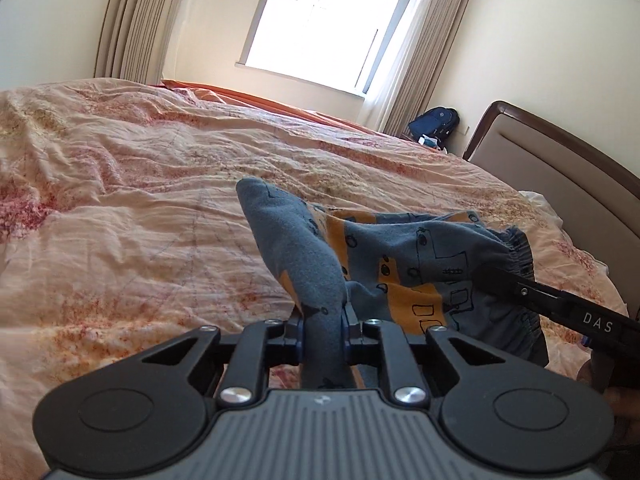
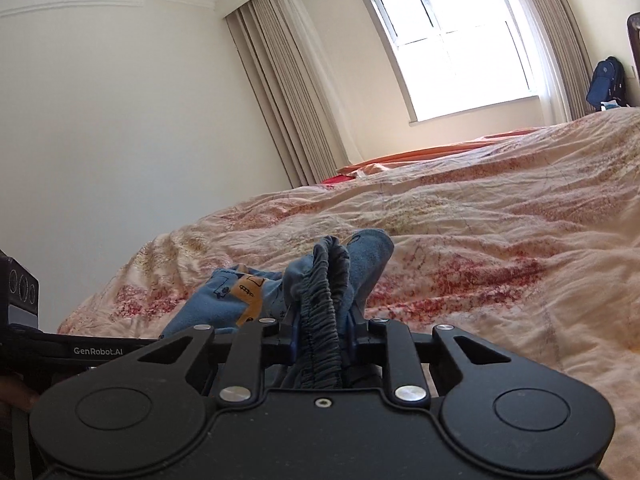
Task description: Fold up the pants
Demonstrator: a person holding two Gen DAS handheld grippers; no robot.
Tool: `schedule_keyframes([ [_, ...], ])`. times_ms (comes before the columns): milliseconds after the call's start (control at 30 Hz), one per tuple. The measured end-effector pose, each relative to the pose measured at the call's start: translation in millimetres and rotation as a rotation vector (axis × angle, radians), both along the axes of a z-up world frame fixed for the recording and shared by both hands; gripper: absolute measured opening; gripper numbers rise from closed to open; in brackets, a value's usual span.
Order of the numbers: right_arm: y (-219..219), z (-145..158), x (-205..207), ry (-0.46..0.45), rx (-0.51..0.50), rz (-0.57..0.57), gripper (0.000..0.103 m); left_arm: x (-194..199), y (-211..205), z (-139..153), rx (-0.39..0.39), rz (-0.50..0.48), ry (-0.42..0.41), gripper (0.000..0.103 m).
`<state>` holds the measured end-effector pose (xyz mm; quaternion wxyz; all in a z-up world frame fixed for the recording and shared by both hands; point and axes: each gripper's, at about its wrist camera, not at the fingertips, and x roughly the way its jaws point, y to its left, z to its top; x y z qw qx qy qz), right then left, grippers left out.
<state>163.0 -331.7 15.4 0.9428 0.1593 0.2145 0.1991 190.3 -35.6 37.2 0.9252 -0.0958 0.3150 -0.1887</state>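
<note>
Bed (image 1: 420, 184) carries a wrinkled floral cover (image 1: 140, 200); blue patterned pants (image 1: 400, 264) rest partly on it. Orange sheet (image 1: 256, 98) at far edge.

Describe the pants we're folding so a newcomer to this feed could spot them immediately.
Find the big bed under the wrinkled pink floral quilt. On its near side lie small blue pants, pinched by the left gripper and right gripper. Orange patches, doodles and a gathered elastic waistband mark them out.

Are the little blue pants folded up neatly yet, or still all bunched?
Still bunched. The pants hang crumpled between the left gripper, pinching a leg, and the right gripper, pinching the waistband, above the bed.
</note>
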Motion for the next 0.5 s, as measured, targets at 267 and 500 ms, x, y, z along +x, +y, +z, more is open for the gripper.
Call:
schedule_keyframes([
  [267,57.1,29.3,46.2,-0.075,0.062,0.061,0.023,35.5,52.5,30.6,0.069,0.097,-0.075,0.018],
  [500,105.5,14.1,112.1,-0.015,0.06,0.07,0.023,86.5,80.3,9.2,0.096,0.149,-0.02,0.018],
])
